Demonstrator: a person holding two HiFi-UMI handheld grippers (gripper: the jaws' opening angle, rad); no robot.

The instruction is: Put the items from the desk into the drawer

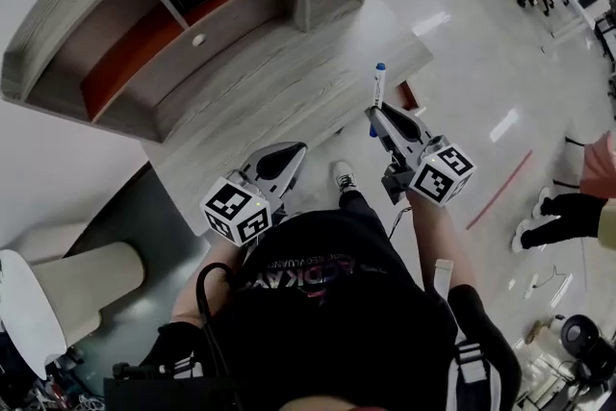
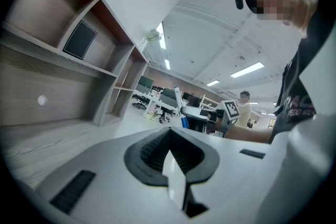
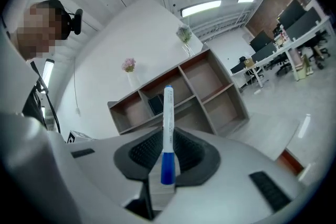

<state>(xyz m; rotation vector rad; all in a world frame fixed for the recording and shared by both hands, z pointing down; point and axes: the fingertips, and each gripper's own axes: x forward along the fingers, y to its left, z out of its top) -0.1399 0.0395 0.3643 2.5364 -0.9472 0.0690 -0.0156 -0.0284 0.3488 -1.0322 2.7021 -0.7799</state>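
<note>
- My right gripper [image 1: 379, 117] is clamped on the marker [image 3: 167, 123], the pads pinching it just above its blue cap. The white barrel sticks out well past the jaw tips.
- In the head view the marker [image 1: 377, 93] hangs in the air off the front corner of the desk [image 1: 260, 82], touching nothing but the pads.
- My left gripper [image 2: 169, 157] has its jaws closed together with nothing between them. It sits low over the desk's near edge, apart from the right one.
- I judge the marker light and stiff, with a smooth plastic barrel that could swivel or slide in the pads. The hold sits near one end, so the long free end may tip if I swing it fast.
- A grip closer to mid-barrel would be steadier. I would not squeeze on the cap alone, as it might pull off.
- A reddish edge [image 1: 408, 95] beside the desk corner may be the drawer, though I cannot be sure from here.
</note>
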